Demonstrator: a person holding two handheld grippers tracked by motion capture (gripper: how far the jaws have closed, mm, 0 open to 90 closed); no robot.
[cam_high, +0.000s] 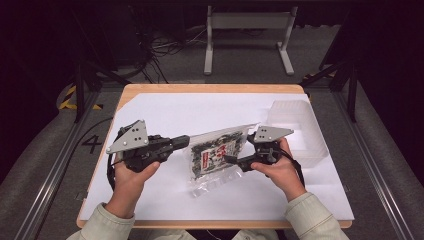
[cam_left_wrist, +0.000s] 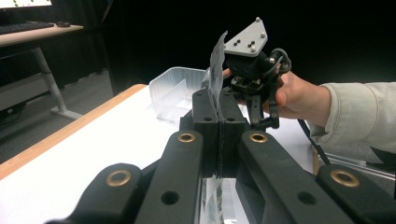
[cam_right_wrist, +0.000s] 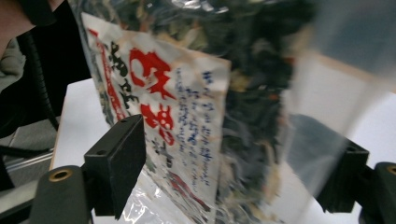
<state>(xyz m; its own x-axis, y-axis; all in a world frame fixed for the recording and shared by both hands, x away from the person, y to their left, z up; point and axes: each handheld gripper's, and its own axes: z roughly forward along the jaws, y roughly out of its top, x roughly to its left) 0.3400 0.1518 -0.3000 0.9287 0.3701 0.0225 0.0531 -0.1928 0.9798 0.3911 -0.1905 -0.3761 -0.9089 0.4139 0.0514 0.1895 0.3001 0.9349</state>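
Snack bag (cam_high: 216, 155) in L gripper (cam_high: 184, 142), clamped.

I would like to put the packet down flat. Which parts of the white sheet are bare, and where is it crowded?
The white sheet is bare along its far edge, left of the clear ribbed plastic tub, and along the near edge between the sleeves. The middle is crowded: the clear printed packet of dark dried food hangs between the left gripper and right gripper.
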